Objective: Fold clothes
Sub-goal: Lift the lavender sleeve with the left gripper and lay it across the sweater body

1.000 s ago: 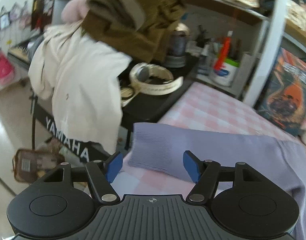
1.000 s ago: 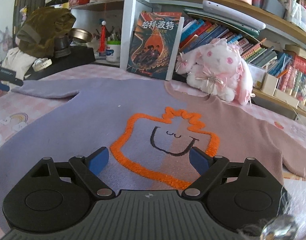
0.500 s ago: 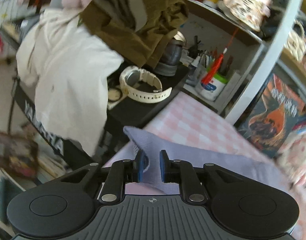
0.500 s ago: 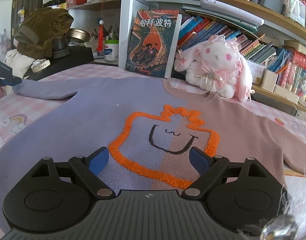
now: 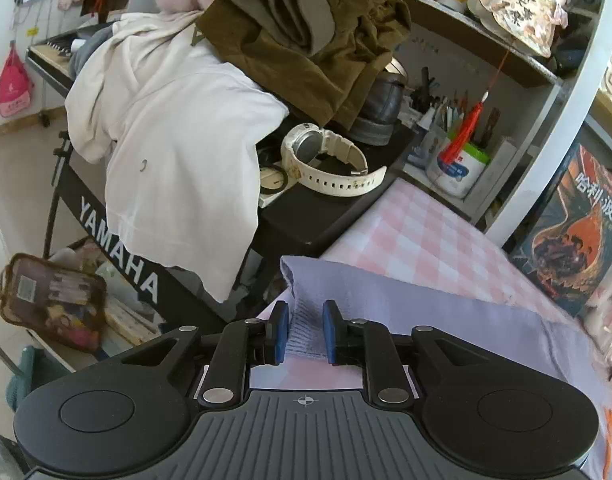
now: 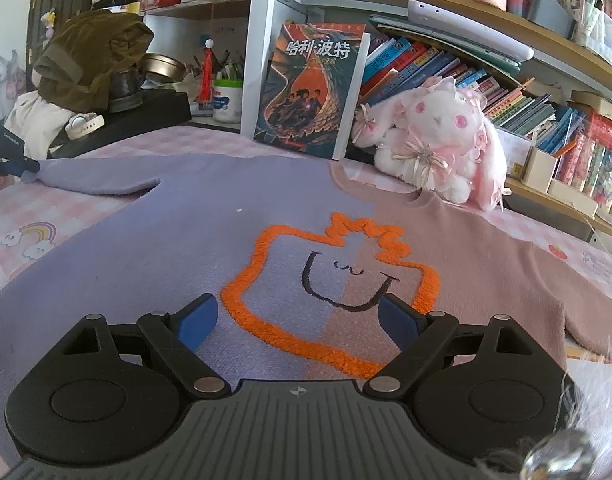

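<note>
A sweater (image 6: 178,232), lilac on its left half and dusty pink on the right, lies flat on the pink checked table cover (image 6: 22,208), with an orange outlined smiling face in the middle. Its lilac left sleeve (image 5: 390,296) stretches toward the table's left end. My left gripper (image 5: 304,334) is shut on the ribbed cuff of that sleeve, and the cuff edge stands up between the blue pads. In the right wrist view the left gripper (image 6: 20,164) shows at the far left, at the sleeve's tip. My right gripper (image 6: 298,324) hovers open over the sweater's lower front, with nothing between its fingers.
Beyond the table's left end stands a black Yamaha keyboard (image 5: 118,252) draped with a white garment (image 5: 178,152) and brown clothes (image 5: 306,28), with a white watch (image 5: 330,160) on it. A book (image 6: 310,88), a plush rabbit (image 6: 438,140) and bookshelves line the back edge.
The left gripper's jaws went from wide open in front of the cuff to shut on it, and the cuff now stands lifted between the pads. The right gripper has stayed put.
</note>
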A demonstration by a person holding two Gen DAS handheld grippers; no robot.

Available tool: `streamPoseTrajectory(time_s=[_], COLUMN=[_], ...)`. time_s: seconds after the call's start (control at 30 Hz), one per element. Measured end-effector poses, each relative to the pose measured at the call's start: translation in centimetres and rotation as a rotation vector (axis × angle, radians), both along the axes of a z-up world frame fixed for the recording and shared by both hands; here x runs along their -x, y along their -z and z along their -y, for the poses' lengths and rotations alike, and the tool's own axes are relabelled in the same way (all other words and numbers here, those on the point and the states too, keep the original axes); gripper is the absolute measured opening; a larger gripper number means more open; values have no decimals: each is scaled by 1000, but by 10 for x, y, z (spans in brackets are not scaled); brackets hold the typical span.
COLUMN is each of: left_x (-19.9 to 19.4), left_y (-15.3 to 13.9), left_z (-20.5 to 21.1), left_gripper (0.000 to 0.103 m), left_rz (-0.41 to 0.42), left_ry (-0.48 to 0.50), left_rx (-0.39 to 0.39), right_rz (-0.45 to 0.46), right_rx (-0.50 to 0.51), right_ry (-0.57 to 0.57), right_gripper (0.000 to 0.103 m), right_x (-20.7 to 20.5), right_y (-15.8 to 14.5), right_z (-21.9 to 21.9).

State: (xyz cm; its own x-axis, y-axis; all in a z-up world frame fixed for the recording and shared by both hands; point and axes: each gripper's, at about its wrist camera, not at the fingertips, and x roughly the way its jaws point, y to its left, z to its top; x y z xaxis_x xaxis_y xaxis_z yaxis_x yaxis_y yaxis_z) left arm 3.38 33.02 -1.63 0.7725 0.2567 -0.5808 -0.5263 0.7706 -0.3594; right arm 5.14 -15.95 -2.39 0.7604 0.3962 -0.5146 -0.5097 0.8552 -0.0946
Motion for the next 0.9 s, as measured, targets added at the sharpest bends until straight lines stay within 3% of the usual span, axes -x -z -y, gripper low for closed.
streamPoseTrajectory(time_s=[0.07, 0.1, 0.23, 0.43, 0.6, 0.73, 0.9], left_x=[-1, -1, 4, 6, -4, -16, -37], left_y=[1, 2, -3, -36, -75, -103, -124], left_z=[0, -1, -4, 11, 43, 79, 128], left_gripper=[11, 2, 1, 1, 1, 1, 1], left_rz=[9, 15, 68, 160, 256, 315, 337], left_ry=[7, 6, -25, 13, 108, 201, 298], left_rx=[2, 14, 44, 30, 7, -16, -69], right_rz=[-7, -10, -13, 2, 20, 16, 82], right_rx=[1, 1, 1, 37, 43, -13, 11], right_ry=[-2, -2, 2, -3, -11, -4, 54], right_gripper=[87, 87, 87, 87, 87, 87, 87], right_x=[-1, -1, -2, 1, 3, 9, 28], right_y=[0, 1, 1, 2, 2, -2, -6], right_z=[0, 0, 0, -6, -7, 7, 43])
